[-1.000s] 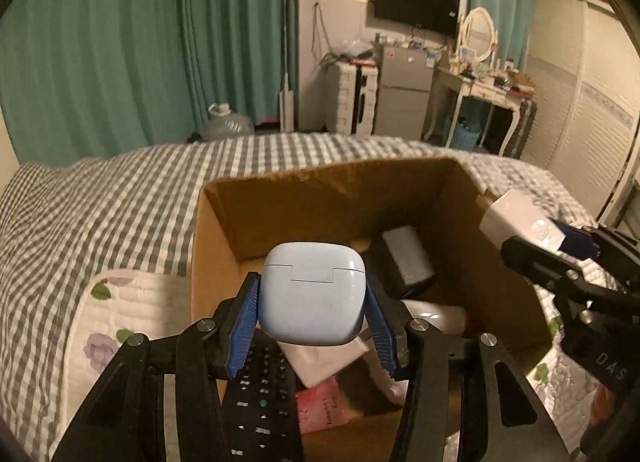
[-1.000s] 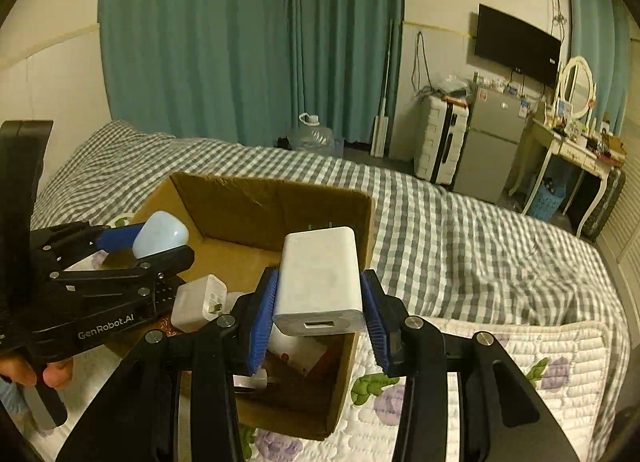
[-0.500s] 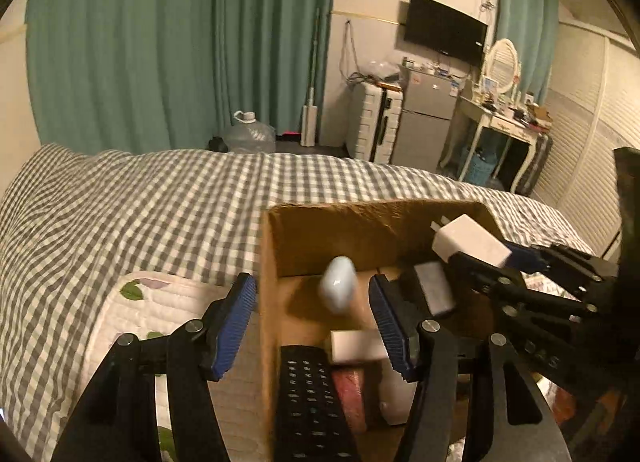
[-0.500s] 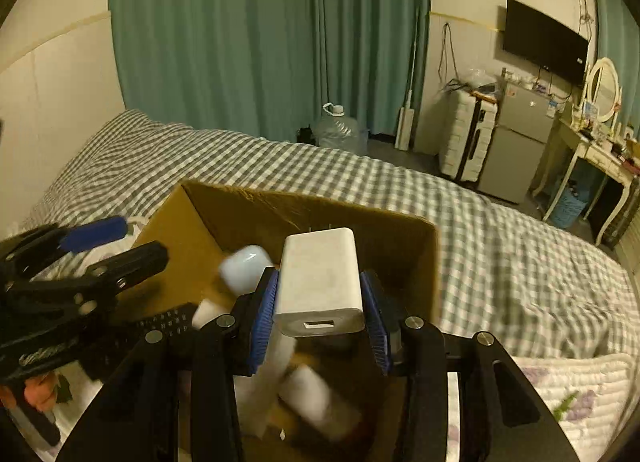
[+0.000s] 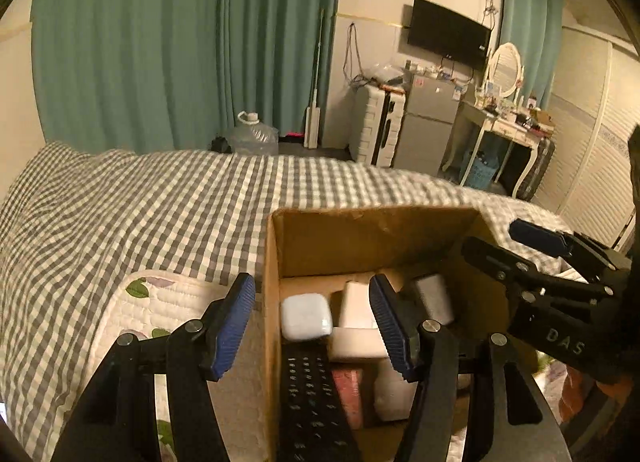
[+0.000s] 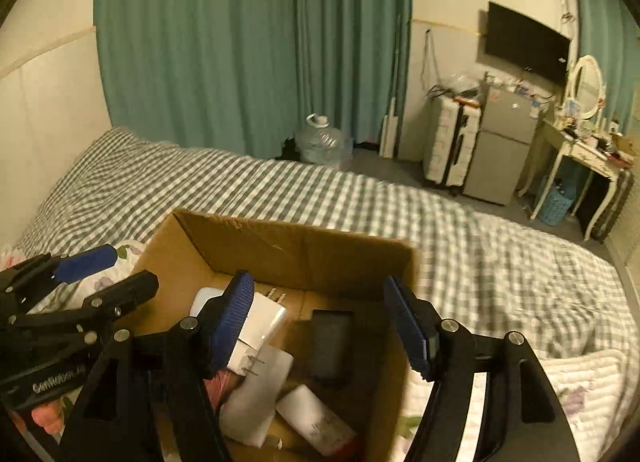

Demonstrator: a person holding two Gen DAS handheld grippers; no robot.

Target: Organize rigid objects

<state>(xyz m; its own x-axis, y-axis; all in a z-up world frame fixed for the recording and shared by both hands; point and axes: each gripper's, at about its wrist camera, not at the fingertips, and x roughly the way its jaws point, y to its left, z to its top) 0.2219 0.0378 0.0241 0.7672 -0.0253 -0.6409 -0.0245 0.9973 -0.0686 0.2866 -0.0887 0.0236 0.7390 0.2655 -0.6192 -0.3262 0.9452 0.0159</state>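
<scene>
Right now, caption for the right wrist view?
Right claw, opening and empty, above cardboard box holding white charger on checked bed.

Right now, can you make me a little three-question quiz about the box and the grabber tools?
1. True or false: the left tool is squeezing the earbud case.
2. Where does the remote lie? A) on the bed B) in the box C) on the desk
3. Fill in: the right tool is opening with ____ between its pads.

Key: 1 false, the case lies in the box; 2 B; 3 nothing.
</scene>
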